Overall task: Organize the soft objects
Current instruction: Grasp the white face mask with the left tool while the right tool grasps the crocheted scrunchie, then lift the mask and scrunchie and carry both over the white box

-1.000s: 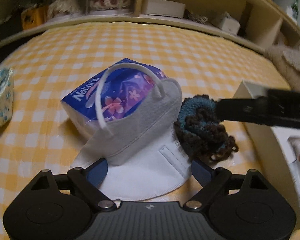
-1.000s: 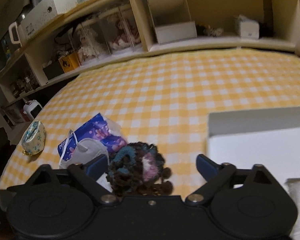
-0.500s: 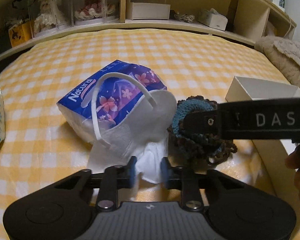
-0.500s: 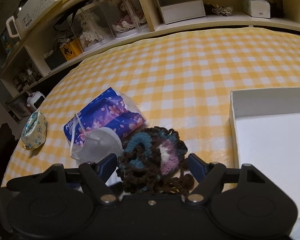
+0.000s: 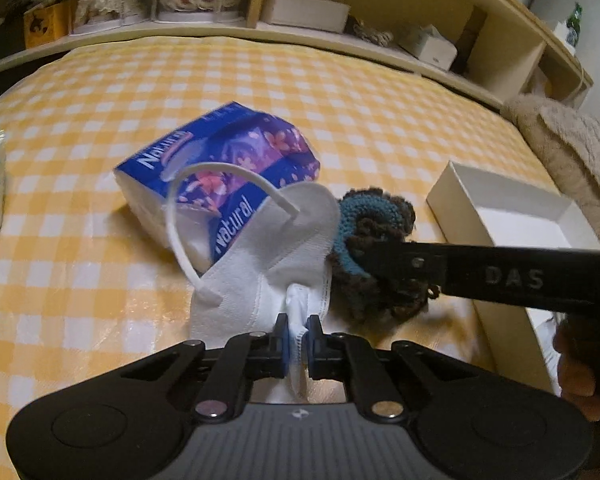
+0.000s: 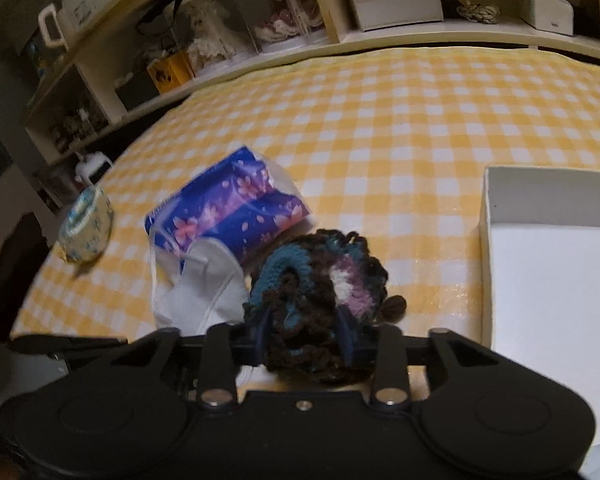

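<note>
Left wrist view: left hand-held gripper [image 5: 297,338] just closed, pinching the white fabric face mask [image 5: 268,264]; the right [image 6: 305,334] just closed on the dark crocheted scrunchie [image 6: 320,280] mid-bed. Lift both slowly, freeing the mask loop from the purple tissue pack [image 5: 220,168].

Mask [image 5: 276,248] leans on tissue pack [image 5: 220,172]; scrunchie [image 5: 376,248] right; box [image 5: 500,216] farther right.

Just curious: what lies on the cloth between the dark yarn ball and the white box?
Nothing: in the right wrist view only bare checked cloth separates the yarn ball from the white box.
</note>
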Motion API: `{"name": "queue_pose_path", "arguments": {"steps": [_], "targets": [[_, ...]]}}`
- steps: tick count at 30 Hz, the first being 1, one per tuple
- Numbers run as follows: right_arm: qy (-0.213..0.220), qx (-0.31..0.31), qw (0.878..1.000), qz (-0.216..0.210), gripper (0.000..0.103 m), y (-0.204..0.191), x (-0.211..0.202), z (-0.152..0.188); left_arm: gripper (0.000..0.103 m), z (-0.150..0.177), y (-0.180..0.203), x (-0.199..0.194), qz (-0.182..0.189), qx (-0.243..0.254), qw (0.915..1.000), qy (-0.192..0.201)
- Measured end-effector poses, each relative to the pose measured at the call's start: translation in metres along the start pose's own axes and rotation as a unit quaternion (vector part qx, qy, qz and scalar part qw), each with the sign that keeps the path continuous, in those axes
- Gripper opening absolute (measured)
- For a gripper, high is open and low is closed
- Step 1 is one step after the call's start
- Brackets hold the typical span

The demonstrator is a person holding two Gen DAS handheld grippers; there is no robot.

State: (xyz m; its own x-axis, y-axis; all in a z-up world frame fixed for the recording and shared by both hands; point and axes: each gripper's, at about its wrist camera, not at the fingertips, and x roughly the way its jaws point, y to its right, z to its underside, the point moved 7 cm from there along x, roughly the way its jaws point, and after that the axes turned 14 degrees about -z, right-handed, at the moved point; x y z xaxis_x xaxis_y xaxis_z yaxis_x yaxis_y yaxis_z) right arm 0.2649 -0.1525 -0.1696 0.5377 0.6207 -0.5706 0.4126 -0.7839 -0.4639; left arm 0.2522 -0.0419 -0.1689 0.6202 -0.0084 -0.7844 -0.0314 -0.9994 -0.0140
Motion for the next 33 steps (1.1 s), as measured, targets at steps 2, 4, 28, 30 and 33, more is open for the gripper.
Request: {"name": "queue_pose_path", "arguments": {"steps": [2,4,28,30,33], "targets": [[0.006,0.004,1.000,-0.008,0.028,-0.001,-0.006,-0.003,0.008,-0.001,-0.004,-0.004,0.003,-0.012,0.9999,0.002],[0.011,-0.005,1.000,-0.008,0.025,-0.004,-0.012,-0.005,0.008,-0.003,-0.008,-0.010,0.003,-0.020,0.9998,0.008],[-0.043,-0.070,0.997,0.008,0.027,-0.009,0.006,0.014,0.008,0.003,-0.022,-0.026,-0.010,-0.052,0.9986,0.003],[-0.033,-0.075,0.997,0.004,0.025,-0.013,-0.001,0.010,0.008,0.001,-0.023,-0.029,-0.010,-0.053,0.9985,0.010],[-0.013,-0.077,0.997,0.000,0.024,-0.020,-0.014,0.003,0.008,-0.004,-0.022,-0.038,-0.009,-0.057,0.9979,0.028]]}}
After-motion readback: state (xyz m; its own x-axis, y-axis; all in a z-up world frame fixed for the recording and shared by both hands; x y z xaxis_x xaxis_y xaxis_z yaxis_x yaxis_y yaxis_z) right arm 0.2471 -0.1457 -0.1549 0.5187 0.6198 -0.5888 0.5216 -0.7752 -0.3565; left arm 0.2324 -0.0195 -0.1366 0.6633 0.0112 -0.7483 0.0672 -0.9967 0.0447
